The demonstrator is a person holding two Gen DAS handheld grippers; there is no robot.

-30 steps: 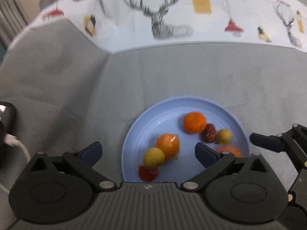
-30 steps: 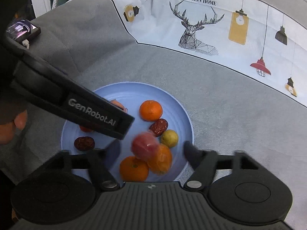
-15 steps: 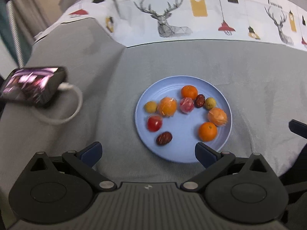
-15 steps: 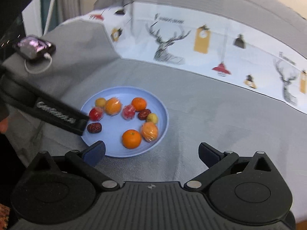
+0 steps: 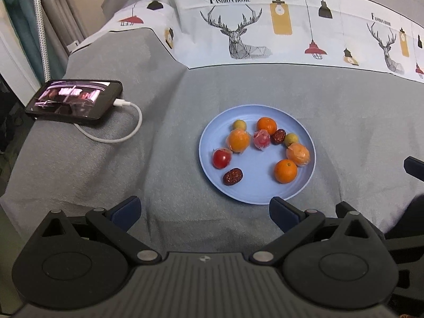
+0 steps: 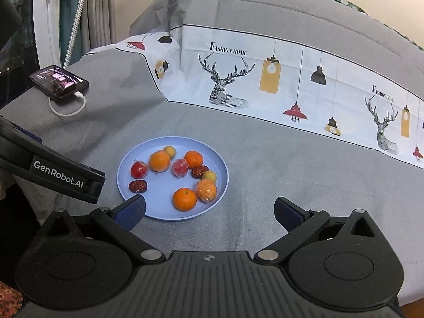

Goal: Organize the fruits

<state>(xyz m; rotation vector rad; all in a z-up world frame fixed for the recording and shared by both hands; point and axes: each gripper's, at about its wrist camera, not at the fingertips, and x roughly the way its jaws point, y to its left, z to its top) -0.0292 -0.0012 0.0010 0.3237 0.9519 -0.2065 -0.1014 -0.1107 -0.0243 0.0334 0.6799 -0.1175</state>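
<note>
— Left to right, what's there?
— Phone [image 5: 75, 102] upper left. Left tongs [image 5: 205, 210] wide open, empty. Blue plate [image 5: 209, 167] of fruit at centre; its nearer date [image 5: 232, 176] lies slantwise.
— The right tongs [image 6: 210, 209]?
— Spread fully, having just opened, touching nothing, plate just beyond.

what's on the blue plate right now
On the blue plate: two bare mandarins, two film-wrapped oranges, a wrapped tomato, a wrapped pink fruit, two dried red dates and two small yellow-green fruits. Nothing is stacked; only each fruit's underside is hidden.
</note>
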